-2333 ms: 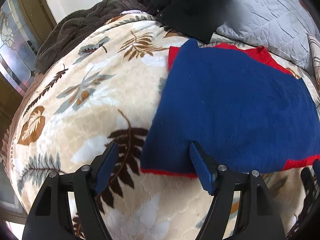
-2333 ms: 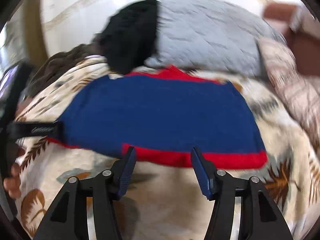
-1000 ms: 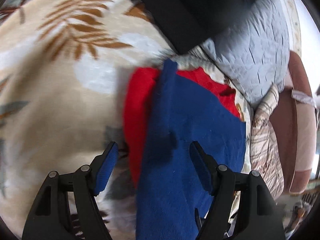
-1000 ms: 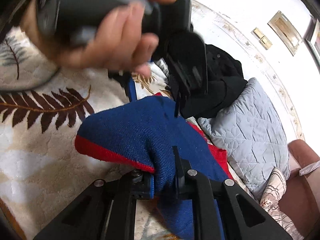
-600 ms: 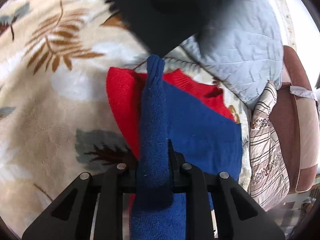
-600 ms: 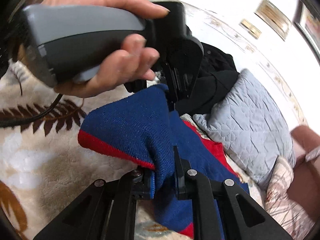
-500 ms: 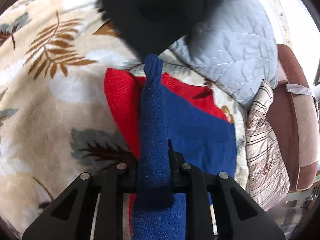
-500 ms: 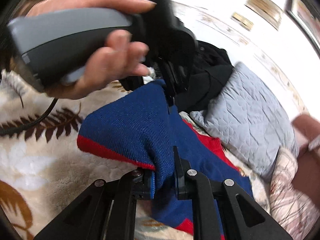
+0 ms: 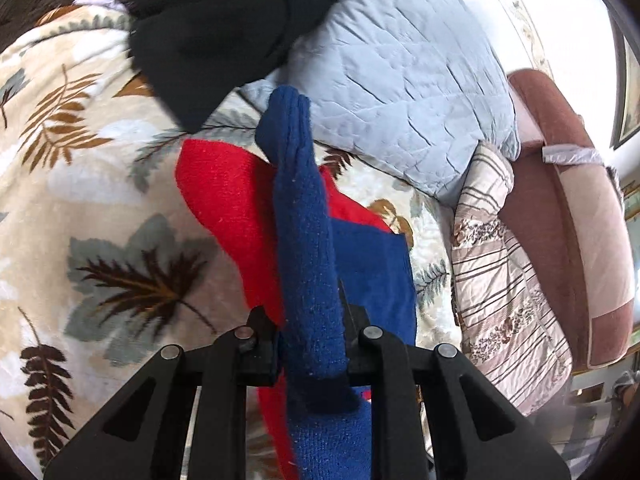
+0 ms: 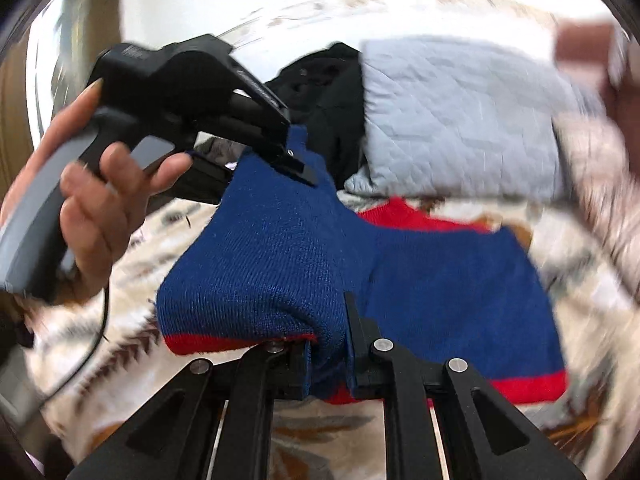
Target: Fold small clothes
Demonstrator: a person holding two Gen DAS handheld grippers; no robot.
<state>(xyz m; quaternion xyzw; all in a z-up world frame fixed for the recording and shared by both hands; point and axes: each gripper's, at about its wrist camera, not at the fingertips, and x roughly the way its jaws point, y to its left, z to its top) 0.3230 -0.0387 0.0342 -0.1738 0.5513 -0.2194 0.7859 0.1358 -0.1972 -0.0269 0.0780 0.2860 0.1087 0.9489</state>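
A blue knit sweater (image 10: 448, 280) with red trim lies on a leaf-print blanket (image 9: 80, 168). Its left edge is lifted off the bed. My left gripper (image 9: 312, 344) is shut on the far corner of that edge, and the blue fabric (image 9: 304, 240) stands up between its fingers, with the red part (image 9: 224, 200) lying below. It also shows in the right wrist view (image 10: 296, 164), held by a hand. My right gripper (image 10: 328, 364) is shut on the near corner, by the red hem (image 10: 224, 342).
A grey quilted pillow (image 9: 400, 80) and a black garment (image 9: 224, 32) lie at the head of the bed. A striped pillow (image 9: 500, 280) and a brown chair (image 9: 568, 200) stand to the right. The blanket spreads to the left.
Both grippers closed on the sweater's left edge and have lifted it off the bed. They now carry it rightward over the rest of the sweater.
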